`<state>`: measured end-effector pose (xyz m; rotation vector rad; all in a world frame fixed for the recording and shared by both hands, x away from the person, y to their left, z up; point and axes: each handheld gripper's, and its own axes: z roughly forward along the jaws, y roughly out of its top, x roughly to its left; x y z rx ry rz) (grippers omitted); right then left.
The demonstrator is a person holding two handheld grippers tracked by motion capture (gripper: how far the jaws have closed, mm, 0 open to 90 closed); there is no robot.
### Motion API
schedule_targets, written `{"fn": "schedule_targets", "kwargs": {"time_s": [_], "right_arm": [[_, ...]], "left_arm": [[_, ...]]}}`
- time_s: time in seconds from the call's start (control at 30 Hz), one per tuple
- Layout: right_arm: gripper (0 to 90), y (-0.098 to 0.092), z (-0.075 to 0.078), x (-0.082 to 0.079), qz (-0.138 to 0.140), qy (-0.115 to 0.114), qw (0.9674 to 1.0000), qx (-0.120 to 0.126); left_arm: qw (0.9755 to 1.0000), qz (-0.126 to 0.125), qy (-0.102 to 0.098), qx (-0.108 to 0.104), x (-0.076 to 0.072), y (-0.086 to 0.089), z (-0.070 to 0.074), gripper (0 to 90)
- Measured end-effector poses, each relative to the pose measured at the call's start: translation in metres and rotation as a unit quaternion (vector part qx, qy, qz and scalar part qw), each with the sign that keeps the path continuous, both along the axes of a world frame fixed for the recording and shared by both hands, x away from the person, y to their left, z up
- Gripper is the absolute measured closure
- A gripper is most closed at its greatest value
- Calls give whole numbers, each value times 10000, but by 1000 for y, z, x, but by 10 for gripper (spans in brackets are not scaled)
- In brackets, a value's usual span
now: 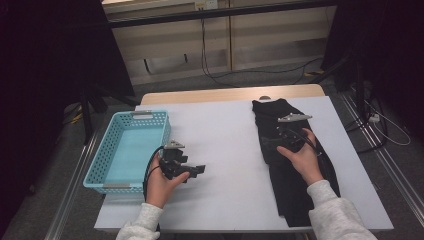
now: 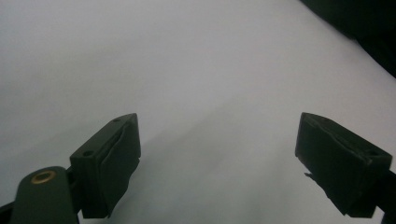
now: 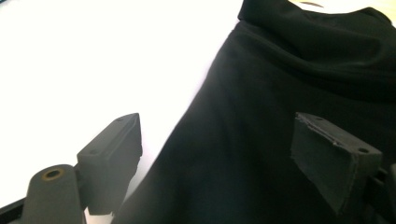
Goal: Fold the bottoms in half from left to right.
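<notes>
A long black garment point(image 1: 287, 165) lies folded lengthwise on the right half of the white table point(image 1: 220, 145). My right gripper point(image 1: 270, 141) hovers over the garment's left edge, jaws open with nothing pinched; in the right gripper view the black cloth point(image 3: 280, 116) spreads under and between the jaws. My left gripper point(image 1: 199, 170) rests in the hand just right of a light blue basket point(image 1: 150, 120), pointing right. Its jaws stand open over bare white tabletop point(image 2: 187, 70), and a dark corner of the garment point(image 2: 369, 32) shows at the far upper right.
The blue basket sits at the table's left edge and holds nothing visible. The table's wooden back edge point(image 1: 230, 94) faces a wall with cables point(image 1: 210, 65). Dark stands and curtains flank both sides; metal rails point(image 1: 395, 170) run along the floor.
</notes>
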<state>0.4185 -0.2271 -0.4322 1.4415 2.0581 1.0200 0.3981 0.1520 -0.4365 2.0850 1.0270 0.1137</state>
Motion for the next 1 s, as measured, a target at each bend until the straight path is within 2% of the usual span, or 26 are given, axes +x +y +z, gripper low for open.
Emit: {"fn": "schedule_targets", "kwargs": {"time_s": [0.17,0.47,0.6,0.73,0.8,0.9,1.0], "right_arm": [[166,4,-4,6,40,12,10000,-36],[167,16,-5,11,137,25,9999,-39],[157,25,-5,14,249,66,9996,-153],[169,27,-7,18,83,10,9990,-428],[178,25,-10,21,57,81,9993,-370],[186,26,-16,24,130,127,9980,-609],[228,25,-23,26,4,275,9972,-691]], "left_arm": [[9999,-64,4,95,1,-3,0,141],[9999,-53,-13,106,0,-2,0,138],[10000,3,-10,88,0,0,0,138],[10000,16,-37,77,-2,1,1,138],[9999,-19,-56,85,-4,0,1,138],[9999,-52,2,89,-5,-1,0,137],[10000,-31,0,47,-6,-3,1,133]]}}
